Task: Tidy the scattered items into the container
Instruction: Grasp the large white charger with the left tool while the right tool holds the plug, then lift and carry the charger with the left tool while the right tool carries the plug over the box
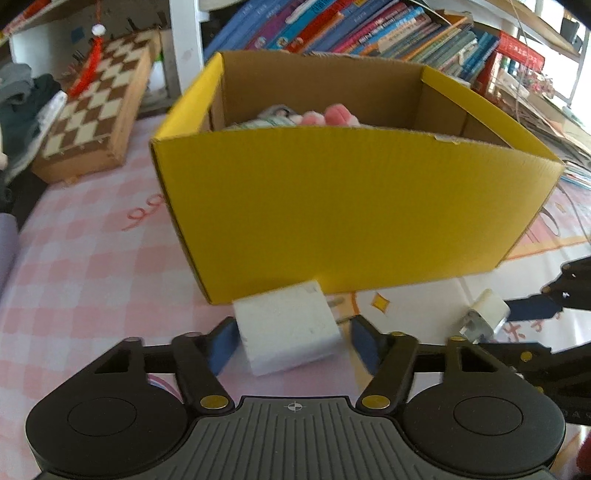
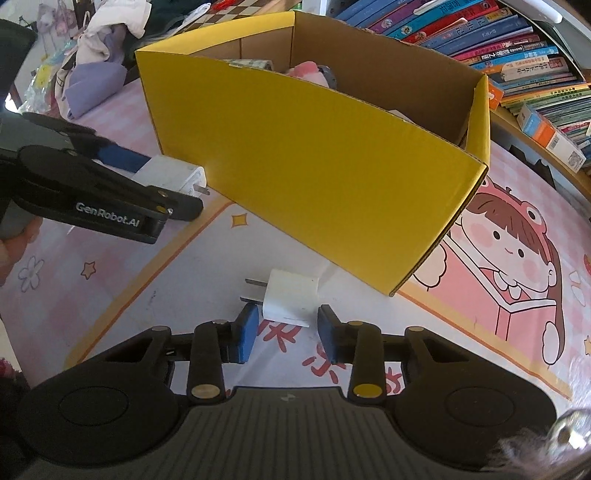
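Nearest each camera, a glossy white block-shaped charger lies on the printed pink tablecloth [image 2: 110,273] between spread blue-padded fingers. The left gripper [image 1: 291,338] stands released, its pads flanking the larger charger [image 1: 290,328] without visible pressure; two metal prongs point right. The right gripper [image 2: 286,330] is likewise released around the smaller charger [image 2: 290,297], whose prongs point left; contact cannot be told. Just beyond both, touching the cloth, stands the open yellow box [image 1: 347,210], smooth outside, raw brown corrugated card inside, holding a fluffy pink plush [image 1: 334,115]. Farther left lies a wooden chessboard case [image 1: 96,114]; slanted paperback books [image 1: 369,26] fill the far shelf.
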The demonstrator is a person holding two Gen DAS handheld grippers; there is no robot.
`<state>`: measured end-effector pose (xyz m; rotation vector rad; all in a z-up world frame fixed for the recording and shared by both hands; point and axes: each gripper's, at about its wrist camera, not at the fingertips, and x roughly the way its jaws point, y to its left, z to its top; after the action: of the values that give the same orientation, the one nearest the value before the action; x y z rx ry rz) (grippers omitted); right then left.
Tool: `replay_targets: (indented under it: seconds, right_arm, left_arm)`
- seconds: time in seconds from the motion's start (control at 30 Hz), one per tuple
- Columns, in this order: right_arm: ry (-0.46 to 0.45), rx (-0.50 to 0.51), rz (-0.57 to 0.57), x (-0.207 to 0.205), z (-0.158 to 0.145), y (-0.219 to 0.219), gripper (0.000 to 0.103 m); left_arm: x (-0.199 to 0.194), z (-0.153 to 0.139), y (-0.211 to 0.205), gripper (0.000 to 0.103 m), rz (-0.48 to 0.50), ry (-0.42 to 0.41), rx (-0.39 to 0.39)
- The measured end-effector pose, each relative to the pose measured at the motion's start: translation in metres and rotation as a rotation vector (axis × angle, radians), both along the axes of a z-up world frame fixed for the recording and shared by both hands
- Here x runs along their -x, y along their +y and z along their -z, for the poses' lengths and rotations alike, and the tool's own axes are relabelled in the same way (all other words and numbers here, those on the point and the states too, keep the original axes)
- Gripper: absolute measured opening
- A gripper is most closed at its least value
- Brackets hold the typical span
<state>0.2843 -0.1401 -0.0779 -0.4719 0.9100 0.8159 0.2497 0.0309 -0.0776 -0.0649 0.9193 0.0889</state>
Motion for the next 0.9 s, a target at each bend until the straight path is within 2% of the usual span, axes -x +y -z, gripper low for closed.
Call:
replay_targets:
  seconds: [0.07,0.2,0.33,0.4,0.47,0.63,0.8,0.9]
  right_arm:
    - [0.002,-0.003,-0.003,0.0,0.0,0.0,0.031]
    - [-0.001,0.001,-0.003,0.001,0.0,0.001,0.031]
    - [-0.018,0.008,0.009,0.002,-0.002,0.0,0.048]
    - [-0.023,0.0,0.008,0.004,-0.005,-0.001,0.066]
    - [-0.026,-0.002,0.0,0.006,-0.006,0.0,0.075]
    - [-0.021,-0.002,-0.013,0.007,-0.005,0.004,0.076]
    - [-0.011,-0.001,0.007,0.004,-0.002,0.006,0.07]
    - [-0.001,-0.01,0.03,0.0,-0.001,0.004,0.062]
  left_arm:
    - [0.003,0.0,0.0,0.056,0.009,0.002,-0.007]
    - [0.009,-0.002,0.004,0.056,-0.01,0.0,0.028]
    - [0.017,-0.007,0.004,0.056,-0.016,-0.009,0.033]
    - [0.021,-0.01,0.004,0.056,-0.015,-0.017,0.036]
    - [0.025,-0.013,0.002,0.056,-0.01,-0.027,0.034]
    - [0.031,-0.017,0.0,0.056,-0.009,-0.035,0.038]
    - [0.034,-0.019,0.002,0.056,-0.012,-0.036,0.043]
    - [0.036,-0.02,0.003,0.056,-0.014,-0.037,0.047]
